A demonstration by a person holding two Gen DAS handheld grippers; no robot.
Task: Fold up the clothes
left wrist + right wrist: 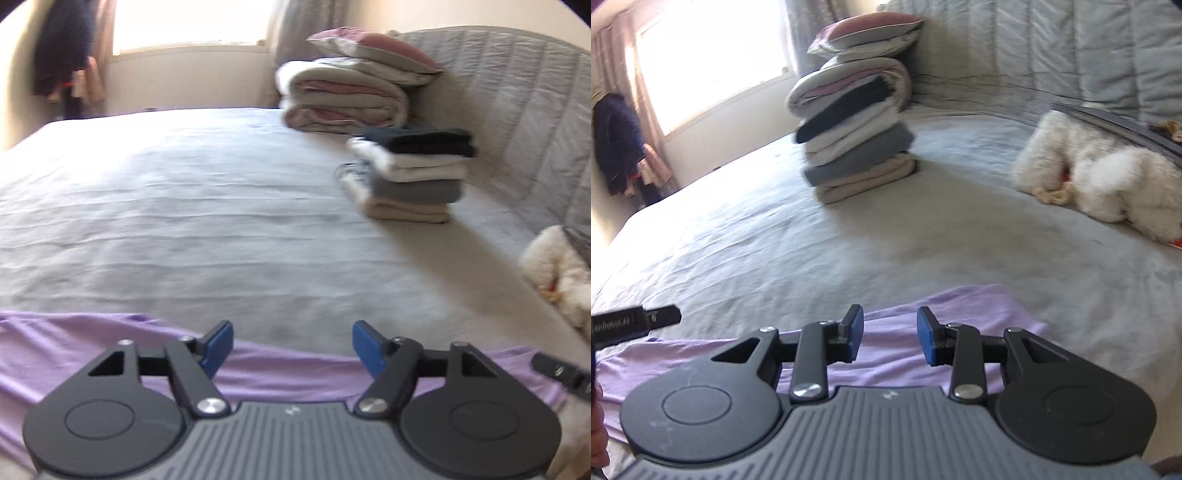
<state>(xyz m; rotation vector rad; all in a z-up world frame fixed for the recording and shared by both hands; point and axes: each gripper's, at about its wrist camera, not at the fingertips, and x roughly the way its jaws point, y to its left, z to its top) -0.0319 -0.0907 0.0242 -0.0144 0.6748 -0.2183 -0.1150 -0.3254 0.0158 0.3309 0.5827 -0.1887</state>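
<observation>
A lilac garment (280,373) lies flat on the grey bed sheet (184,206) right under both grippers. My left gripper (292,345) hovers over its far edge, jaws wide open, nothing between the blue pads (218,345). In the right wrist view the same lilac garment (905,332) spreads below my right gripper (890,338), whose jaws stand partly open and hold nothing. The left gripper's black body (635,323) pokes in at the left edge of that view, and the right gripper's body (565,373) shows at the right edge of the left wrist view.
A stack of folded clothes (410,173) stands near the quilted headboard (517,110), with rolled bedding and a pillow (347,96) behind it. A white fluffy dog (1104,177) lies by the headboard at the right. A dark garment (62,48) hangs beside the window.
</observation>
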